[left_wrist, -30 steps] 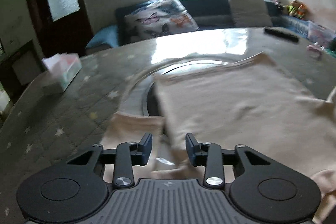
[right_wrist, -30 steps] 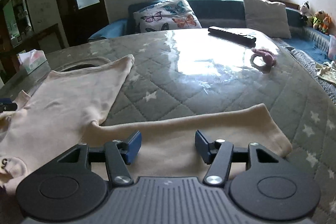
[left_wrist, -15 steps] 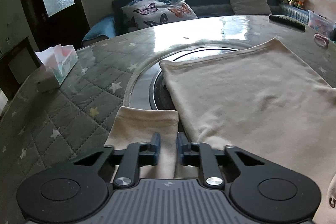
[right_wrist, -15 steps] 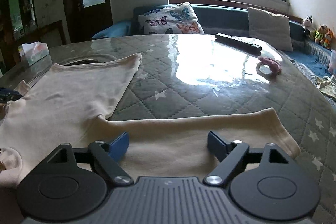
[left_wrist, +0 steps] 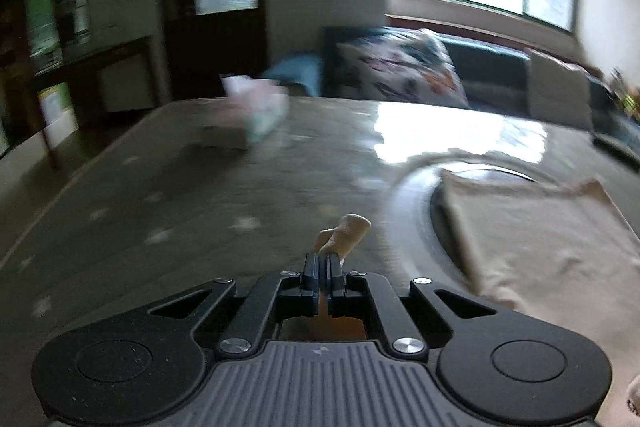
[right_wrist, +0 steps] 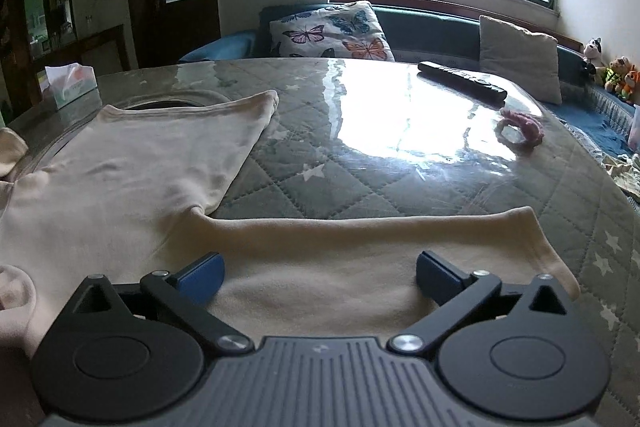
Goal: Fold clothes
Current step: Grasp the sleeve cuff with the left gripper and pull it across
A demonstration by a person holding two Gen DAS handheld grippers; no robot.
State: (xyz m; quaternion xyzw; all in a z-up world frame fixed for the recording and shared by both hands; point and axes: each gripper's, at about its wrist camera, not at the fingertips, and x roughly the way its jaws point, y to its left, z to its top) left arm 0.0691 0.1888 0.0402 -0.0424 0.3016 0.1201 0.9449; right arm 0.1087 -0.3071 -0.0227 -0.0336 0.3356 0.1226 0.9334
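Observation:
A beige long-sleeved top (right_wrist: 132,183) lies flat on the quilted table, its body at the left and one sleeve (right_wrist: 360,247) stretched across the front. My right gripper (right_wrist: 318,273) is open wide, just above that sleeve. In the left wrist view my left gripper (left_wrist: 322,267) is shut on the other sleeve's cuff (left_wrist: 348,237), which sticks up past the fingertips above the table. The top's body (left_wrist: 540,243) shows at the right of that blurred view.
A tissue box (right_wrist: 70,85) stands at the table's far left, also seen in the left wrist view (left_wrist: 252,115). A black remote (right_wrist: 462,81) and a pink scrunchie (right_wrist: 520,127) lie at the far right. A round recess (left_wrist: 424,203) sits under the top's hem.
My left gripper has shut on the sleeve cuff and lifted it, swinging left. My right gripper has opened wider above the other sleeve.

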